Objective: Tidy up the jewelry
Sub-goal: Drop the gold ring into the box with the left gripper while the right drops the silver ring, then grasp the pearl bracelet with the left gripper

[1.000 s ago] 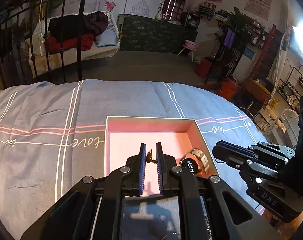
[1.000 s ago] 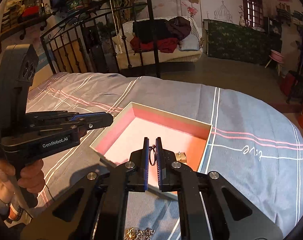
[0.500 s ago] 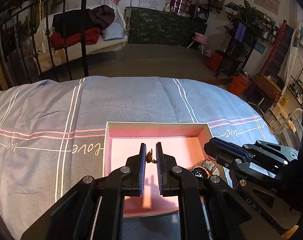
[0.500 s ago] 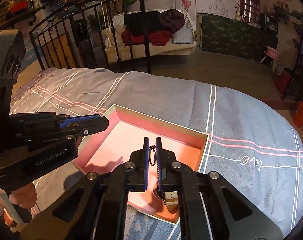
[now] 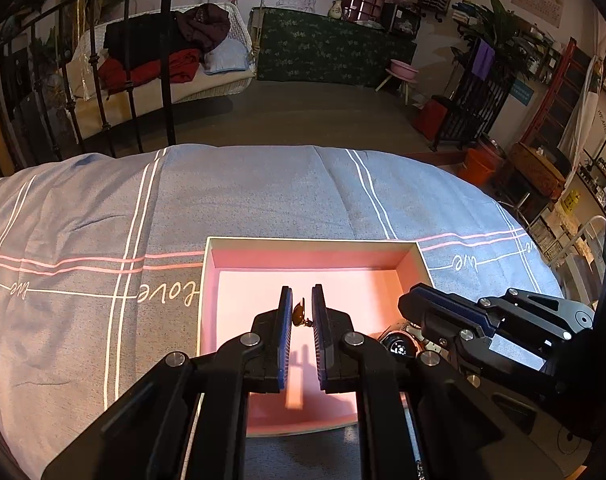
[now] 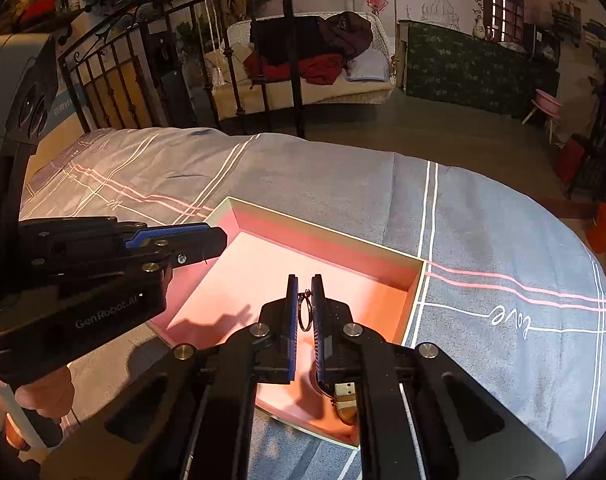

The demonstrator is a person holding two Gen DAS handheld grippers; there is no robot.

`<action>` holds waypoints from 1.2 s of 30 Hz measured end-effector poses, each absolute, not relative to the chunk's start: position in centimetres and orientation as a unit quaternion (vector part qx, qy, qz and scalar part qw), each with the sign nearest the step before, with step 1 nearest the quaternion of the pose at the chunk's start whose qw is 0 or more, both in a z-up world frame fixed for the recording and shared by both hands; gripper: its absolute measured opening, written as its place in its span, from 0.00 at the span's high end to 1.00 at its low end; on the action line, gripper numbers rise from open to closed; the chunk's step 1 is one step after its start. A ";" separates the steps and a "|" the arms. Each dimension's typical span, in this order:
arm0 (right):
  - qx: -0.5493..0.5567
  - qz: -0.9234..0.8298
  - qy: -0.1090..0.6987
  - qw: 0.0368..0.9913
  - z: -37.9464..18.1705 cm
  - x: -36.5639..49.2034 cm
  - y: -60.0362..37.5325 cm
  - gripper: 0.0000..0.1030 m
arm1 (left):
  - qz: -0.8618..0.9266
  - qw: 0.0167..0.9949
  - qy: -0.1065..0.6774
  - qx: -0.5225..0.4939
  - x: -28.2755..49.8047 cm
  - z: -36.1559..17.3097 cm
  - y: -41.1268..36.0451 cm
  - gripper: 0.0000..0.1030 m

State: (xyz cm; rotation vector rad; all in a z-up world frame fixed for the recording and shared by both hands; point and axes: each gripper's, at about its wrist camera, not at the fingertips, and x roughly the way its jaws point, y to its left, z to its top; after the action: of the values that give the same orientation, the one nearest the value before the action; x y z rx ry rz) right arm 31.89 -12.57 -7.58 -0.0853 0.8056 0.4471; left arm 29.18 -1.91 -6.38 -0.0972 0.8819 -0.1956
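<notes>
Over the pink box (image 5: 311, 248), the left gripper (image 5: 301, 312) pinches a stud earring (image 5: 298, 315); only the right view shows the right gripper (image 6: 305, 304) nipping a hoop (image 6: 304, 308).

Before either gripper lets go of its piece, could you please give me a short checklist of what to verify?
1. Left gripper pinches a small amber earring: ok.
2. Right gripper pinches a thin dark ring: ok.
3. Both grippers are over the pink box: ok.
4. Bare pink floor under the left gripper: ok.
5. Right gripper's release spot clear of the watch: cannot tell.
6. How far either piece would fall: cannot tell.
</notes>
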 end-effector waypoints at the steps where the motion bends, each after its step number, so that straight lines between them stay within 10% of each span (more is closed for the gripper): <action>1: -0.043 0.215 0.389 0.895 -7.7 31.8 -12.6 0.93 | -0.095 0.898 0.427 -0.047 29.2 -6.4 -2.0 0.90; 6: -0.042 0.218 0.392 0.893 -8.0 31.4 -12.6 0.92 | -0.093 0.901 0.421 -0.038 29.2 -6.1 -2.3 0.77; 7: -0.040 0.220 0.397 0.890 -8.2 31.4 -12.6 0.70 | -0.082 0.904 0.418 -0.029 29.1 -5.9 -2.4 0.29; 8: -0.039 0.218 0.399 0.890 -8.3 31.3 -12.7 0.14 | -0.070 0.910 0.407 -0.025 29.0 -5.6 -2.4 0.07; 36: 0.118 0.171 0.437 0.875 -15.7 14.7 -21.8 0.05 | -0.108 0.874 0.472 -0.051 11.8 -13.3 0.8 0.08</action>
State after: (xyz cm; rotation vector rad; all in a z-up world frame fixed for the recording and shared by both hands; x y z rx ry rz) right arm 14.70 -21.84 -15.68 0.2469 0.9123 0.3562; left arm 11.83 0.81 -13.32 -0.1068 0.9849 -0.2248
